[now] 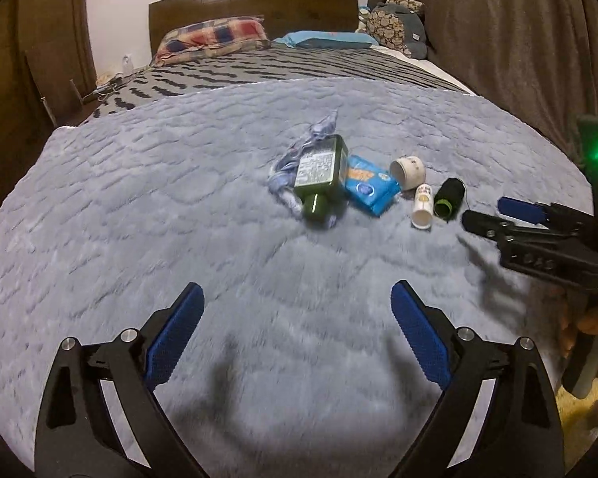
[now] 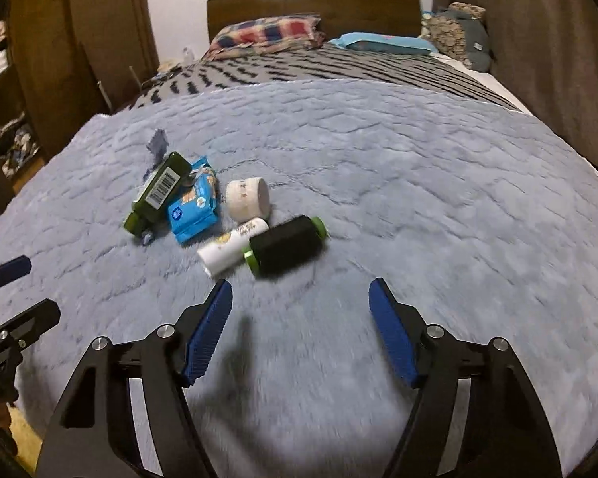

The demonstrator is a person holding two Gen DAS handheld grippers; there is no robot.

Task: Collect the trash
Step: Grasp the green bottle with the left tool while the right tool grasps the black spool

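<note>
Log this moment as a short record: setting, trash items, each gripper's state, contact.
setting: bed with a grey blanket
trash items: green bottle, blue packet, white cup, white tube, black spool, crumpled wrapper, lying close together
left gripper: open, nothing between its fingers
right gripper: open, nothing between its fingers, nearest the black spool
contact: none
</note>
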